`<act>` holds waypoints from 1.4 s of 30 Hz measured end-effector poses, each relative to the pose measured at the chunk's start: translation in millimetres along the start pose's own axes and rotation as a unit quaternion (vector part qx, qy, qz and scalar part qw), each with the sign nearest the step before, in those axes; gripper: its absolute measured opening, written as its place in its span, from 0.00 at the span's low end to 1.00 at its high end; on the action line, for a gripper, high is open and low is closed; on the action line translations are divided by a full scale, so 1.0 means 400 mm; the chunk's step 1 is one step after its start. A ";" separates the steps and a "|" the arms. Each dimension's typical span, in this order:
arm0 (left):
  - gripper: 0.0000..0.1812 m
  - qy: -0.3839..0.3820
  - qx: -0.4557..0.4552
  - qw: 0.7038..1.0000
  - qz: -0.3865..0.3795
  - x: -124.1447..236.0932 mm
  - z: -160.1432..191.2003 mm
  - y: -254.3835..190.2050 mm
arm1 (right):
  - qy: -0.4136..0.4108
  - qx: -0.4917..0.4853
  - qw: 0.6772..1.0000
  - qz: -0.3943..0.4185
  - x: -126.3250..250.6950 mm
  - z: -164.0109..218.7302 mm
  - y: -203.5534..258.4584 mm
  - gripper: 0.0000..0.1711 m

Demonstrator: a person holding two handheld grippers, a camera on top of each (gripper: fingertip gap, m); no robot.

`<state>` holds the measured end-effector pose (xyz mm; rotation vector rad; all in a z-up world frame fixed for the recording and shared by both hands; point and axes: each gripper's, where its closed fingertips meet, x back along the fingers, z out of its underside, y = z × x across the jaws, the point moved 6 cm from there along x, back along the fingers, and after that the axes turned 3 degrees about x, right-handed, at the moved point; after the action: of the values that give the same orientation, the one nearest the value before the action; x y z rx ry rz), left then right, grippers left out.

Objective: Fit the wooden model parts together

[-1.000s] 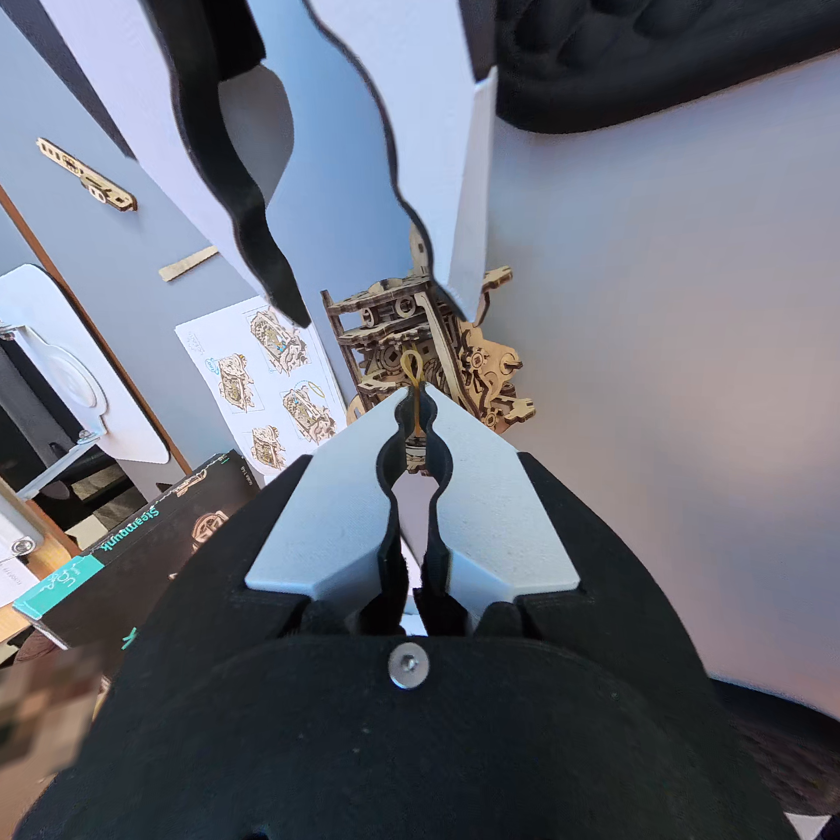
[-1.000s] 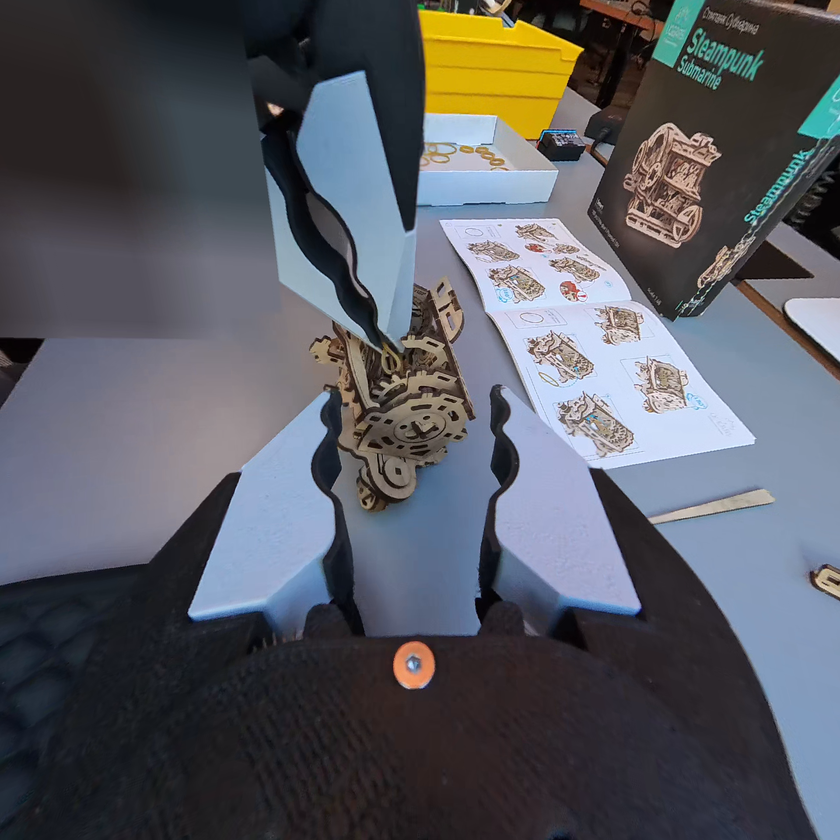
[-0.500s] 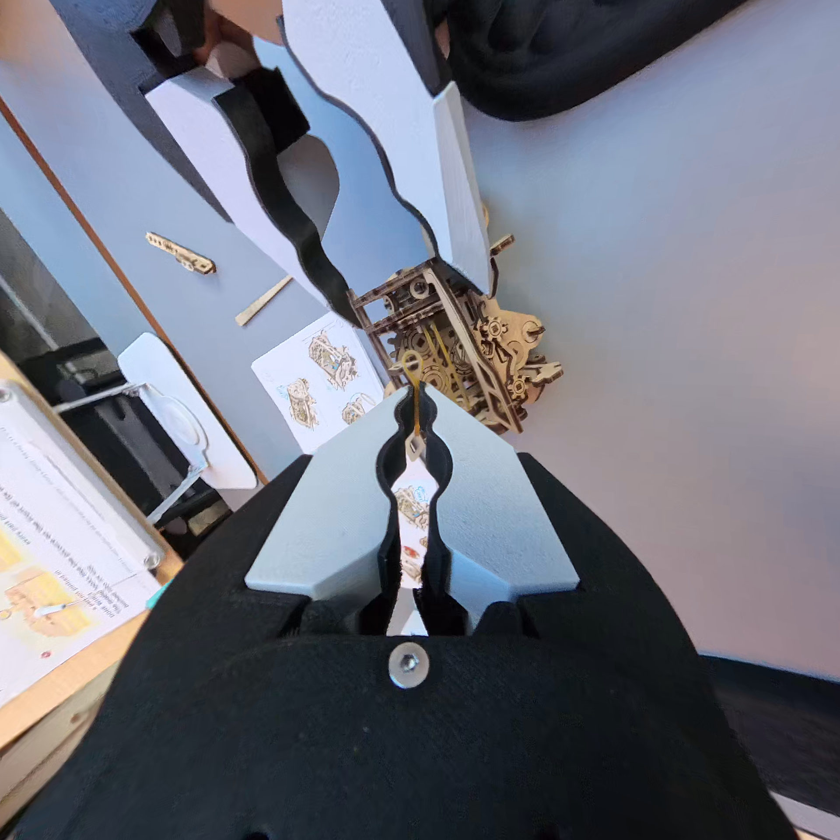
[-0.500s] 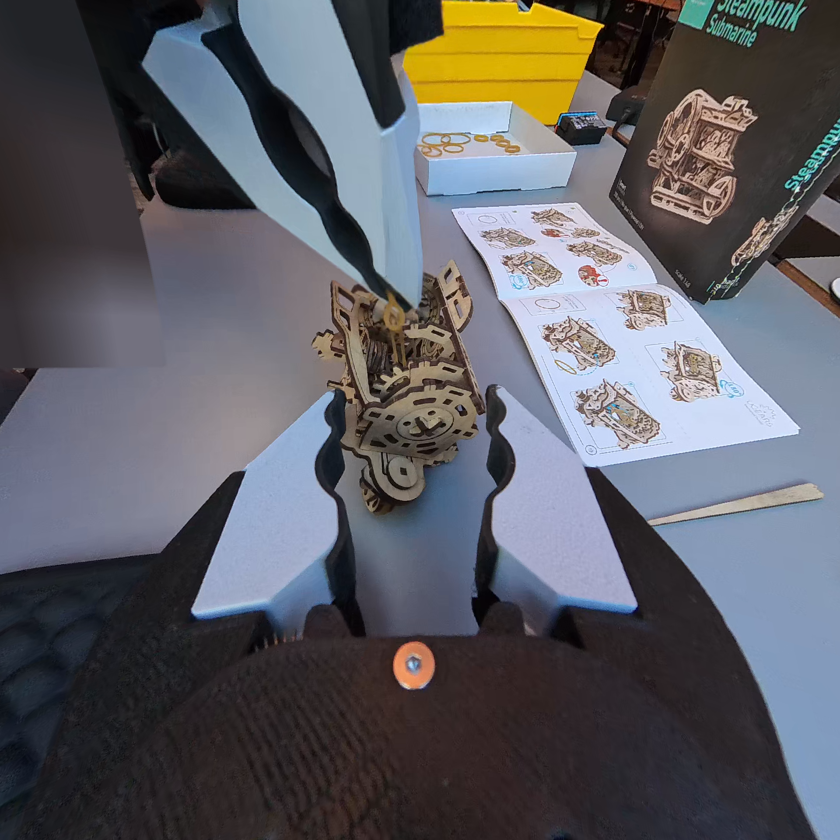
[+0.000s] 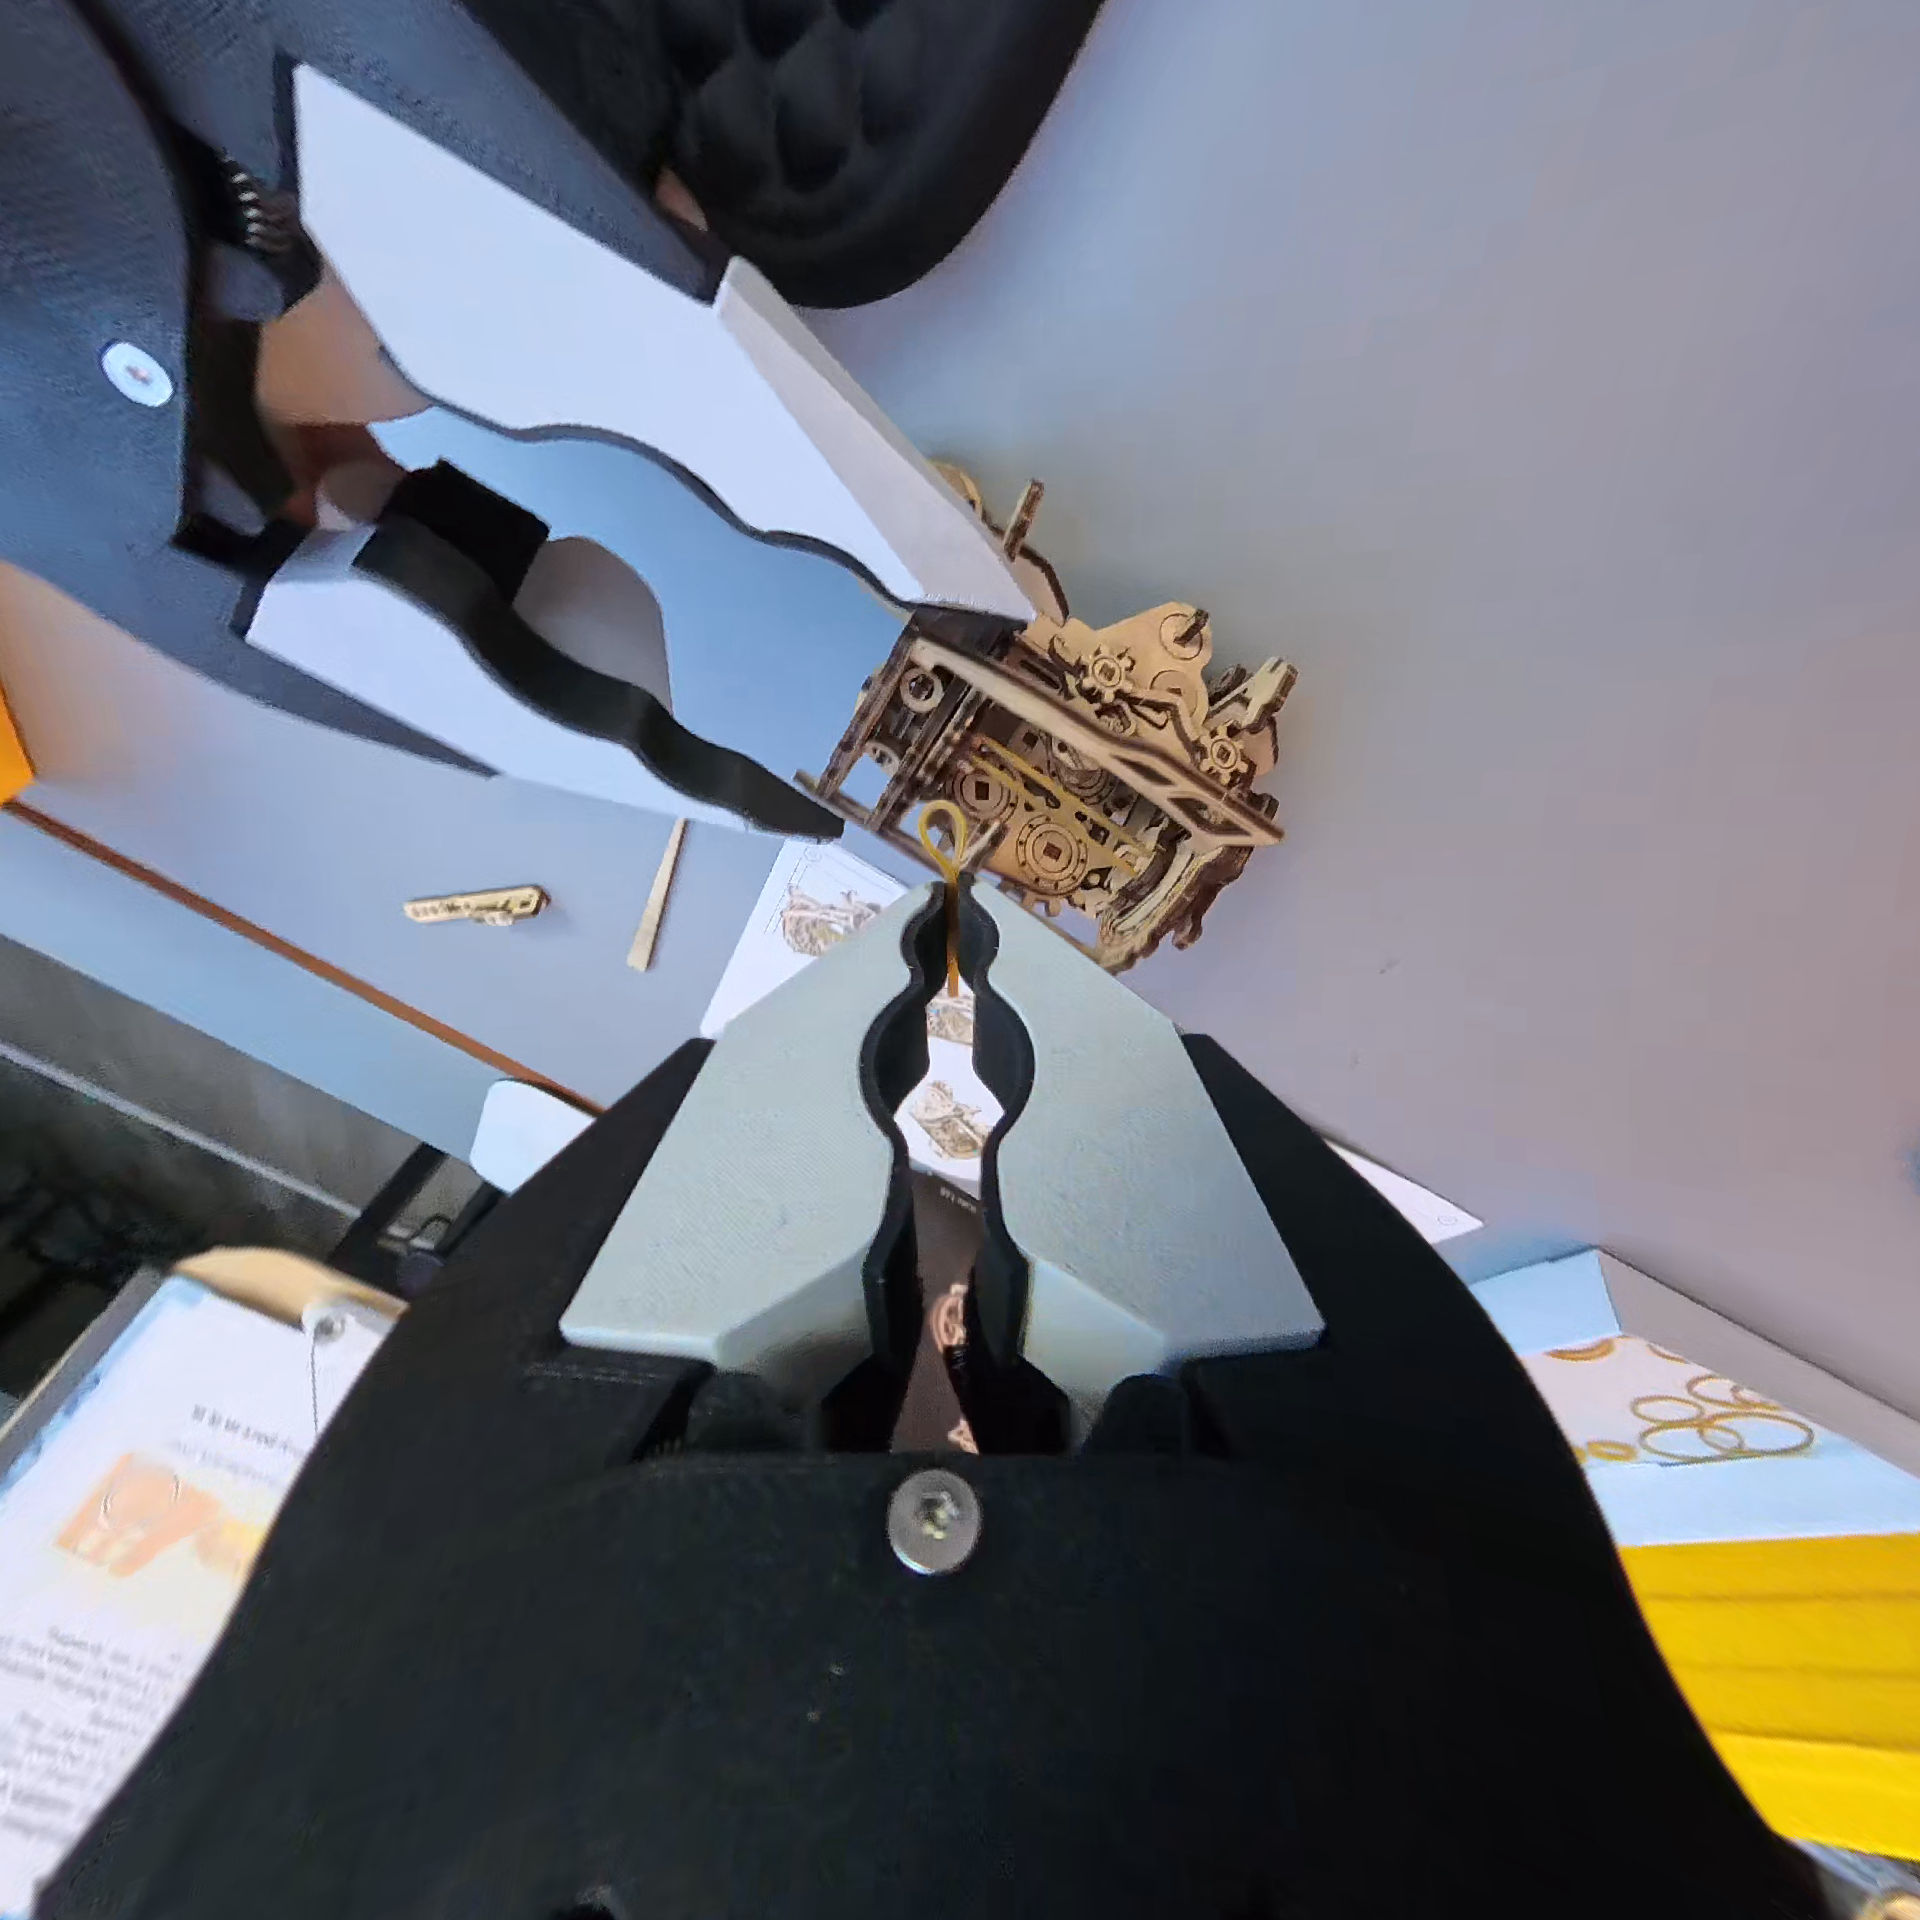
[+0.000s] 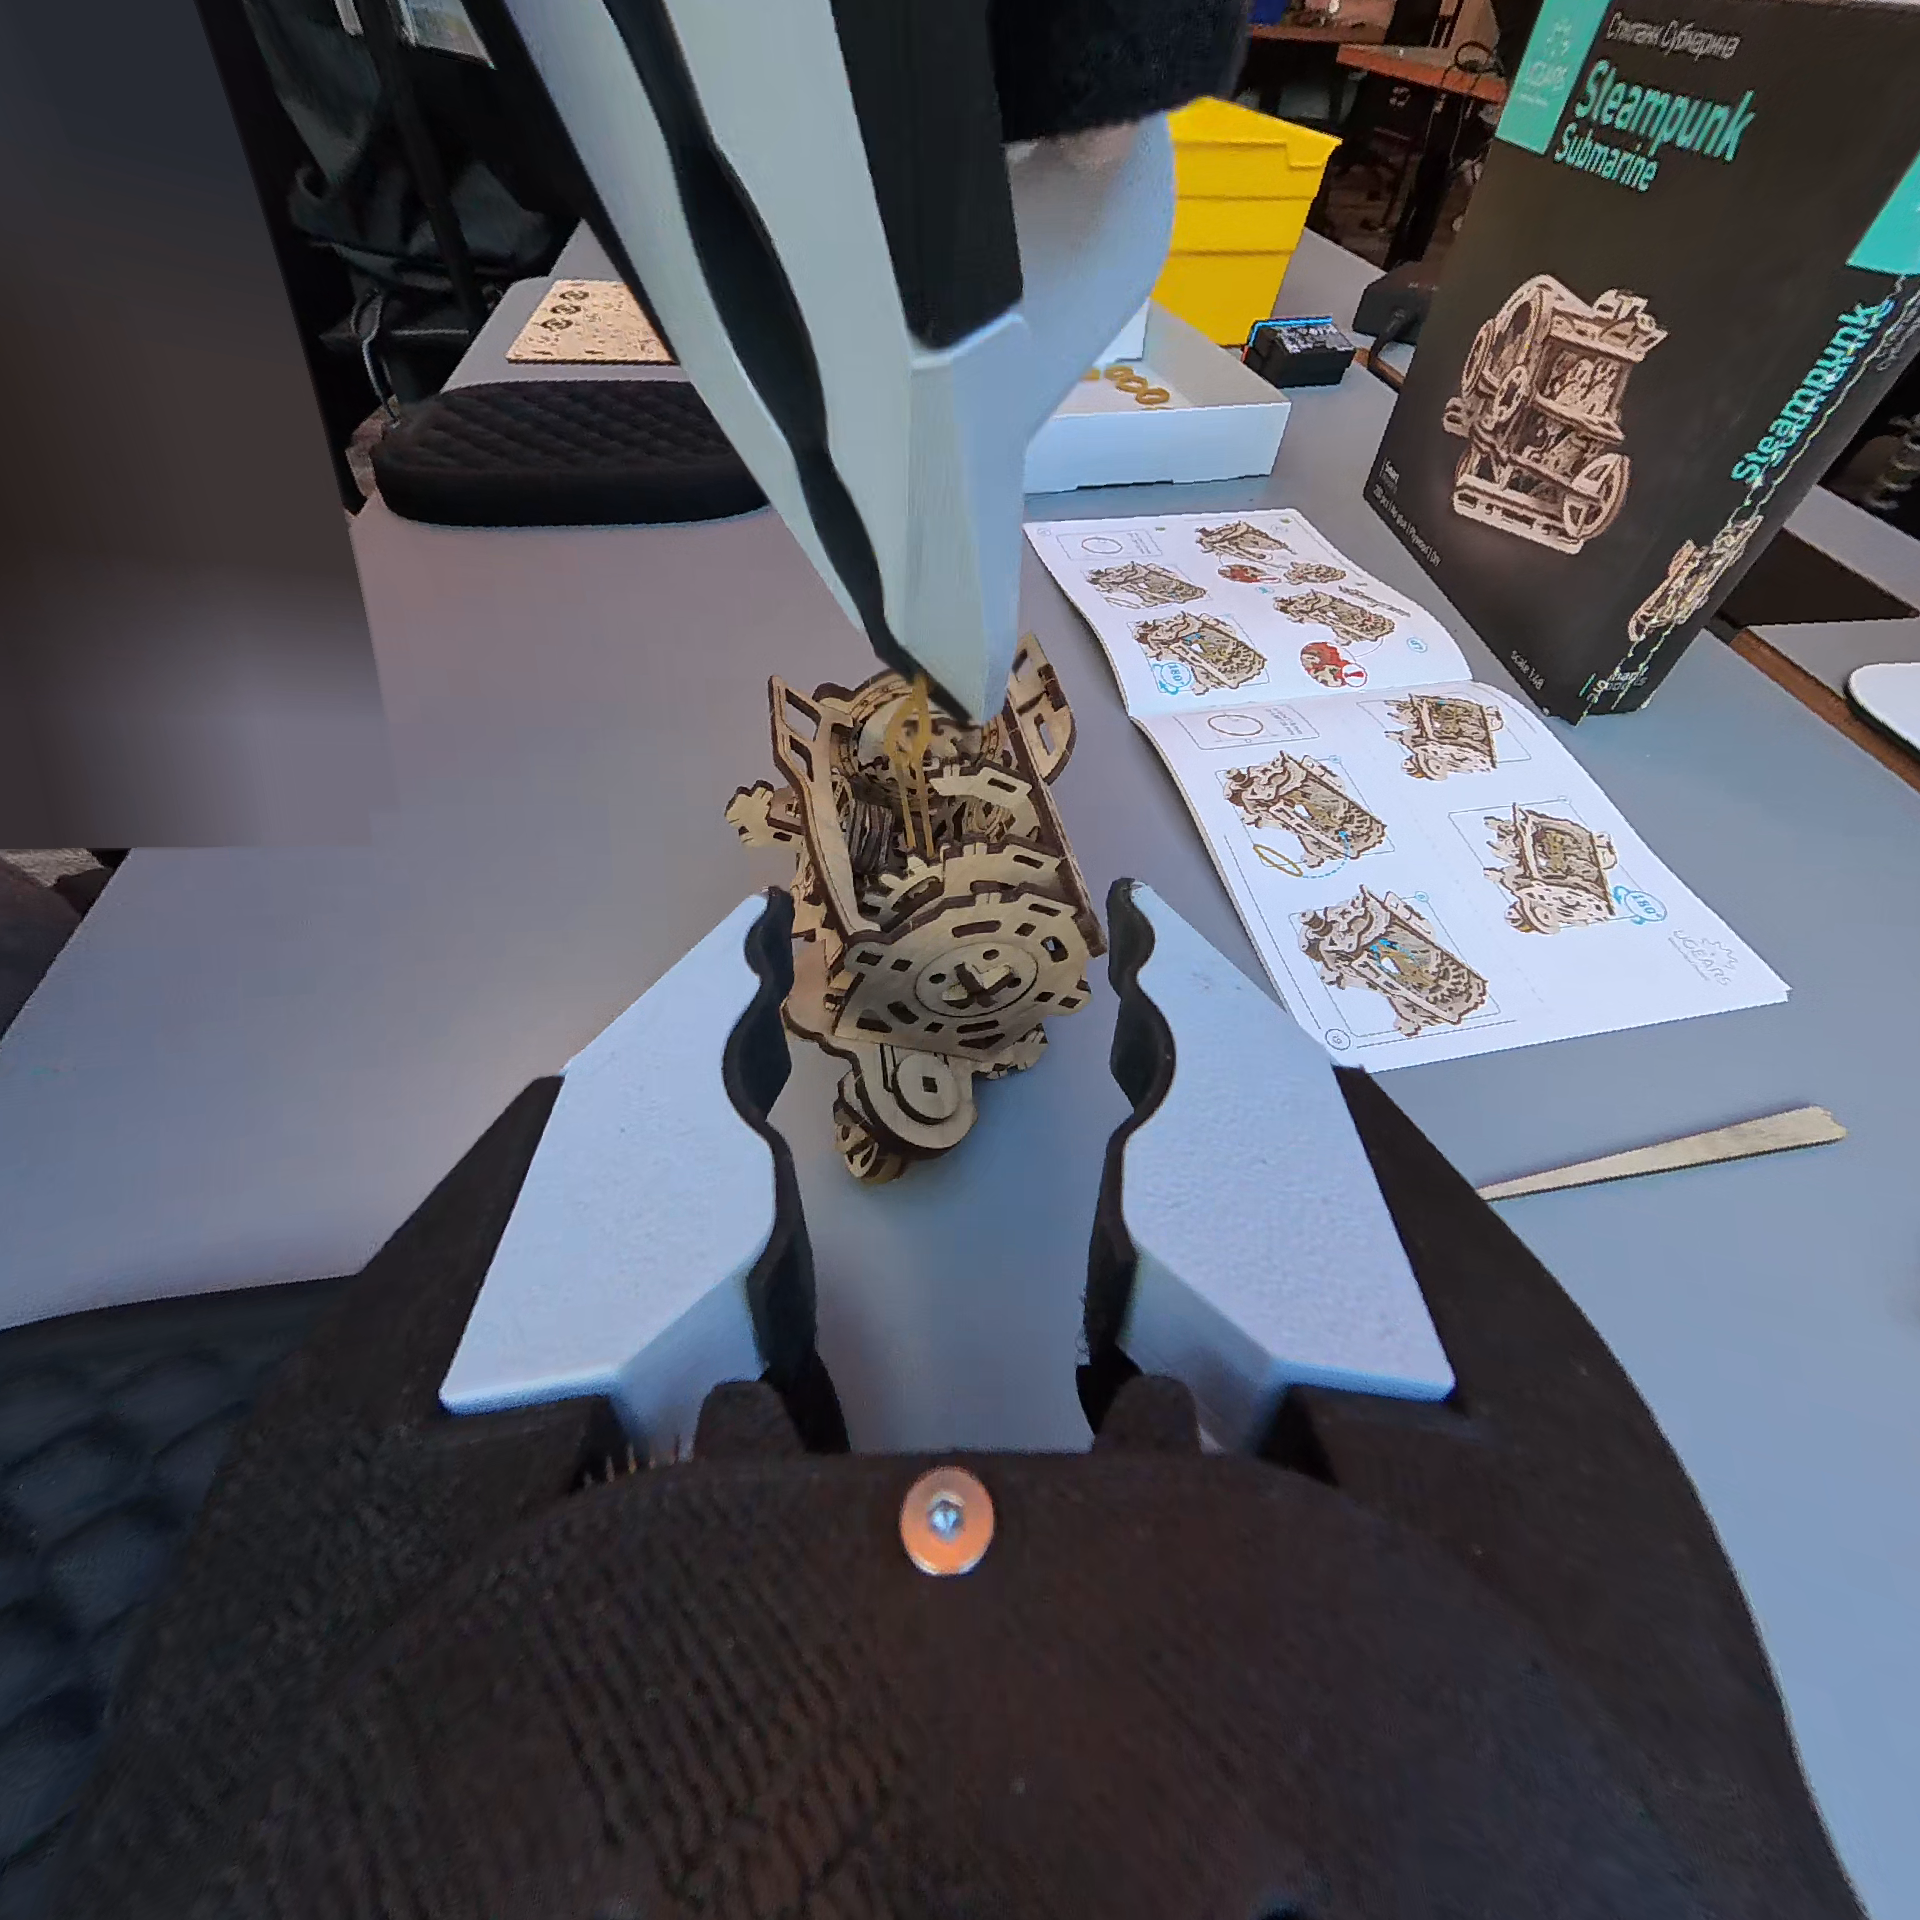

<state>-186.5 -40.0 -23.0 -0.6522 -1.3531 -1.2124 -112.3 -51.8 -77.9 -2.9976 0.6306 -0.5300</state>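
Note:
The wooden model [image 6: 935, 935] stands on the grey table [image 6: 520, 675]. My right gripper [image 6: 948, 909] is open, its fingertips flanking the model's near end with a small gap on each side. My left gripper [image 5: 951, 894] is shut on a yellow rubber band [image 5: 940, 831]. It comes down from above in the right wrist view [image 6: 935, 686], with the band [image 6: 914, 769] stretched into the top of the model. In the left wrist view the model [image 5: 1081, 769] lies just beyond my fingertips, and the open right gripper [image 5: 914, 717] reaches it from the upper left.
An open instruction booklet [image 6: 1403, 831] lies right of the model, with a black kit box [image 6: 1662, 364] behind it. A white tray of rubber bands [image 6: 1164, 426] and a yellow bin [image 6: 1236, 218] stand at the back. A wooden stick [image 6: 1662, 1153] and a small wooden part [image 5: 473, 907] lie loose. About 15 centimetres separates my right fingertips from the wooden stick [image 6: 1662, 1153]. It turns up in the left wrist view [image 5: 657, 900] as well.
My left gripper has swung round above the model with the band, which now stretches down into the model. My right gripper has closed in so its tips flank the model's end.

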 end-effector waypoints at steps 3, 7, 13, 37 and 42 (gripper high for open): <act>0.00 0.011 -0.030 0.999 0.020 -0.024 -0.004 -0.003 | 0.000 0.005 1.000 0.002 0.002 -0.002 0.003 0.35; 0.00 0.014 -0.044 0.999 0.017 -0.029 -0.008 0.004 | -0.015 -0.004 1.000 -0.002 0.005 -0.011 0.002 0.35; 0.00 0.023 0.092 0.994 0.051 -0.012 -0.017 -0.015 | -0.016 -0.004 1.000 0.008 0.008 -0.009 -0.007 0.35; 0.00 -0.002 0.302 0.953 -0.013 -0.062 -0.002 -0.057 | -0.029 0.010 0.999 0.023 0.009 -0.022 -0.006 0.34; 0.00 -0.013 0.304 0.952 -0.022 -0.068 0.001 -0.058 | -0.028 0.017 0.999 0.020 0.005 -0.021 -0.003 0.32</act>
<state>-202.2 -39.6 -55.2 -0.1968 -1.6620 -0.7528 -113.0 -51.3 -69.2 -2.9495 0.6687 -0.4485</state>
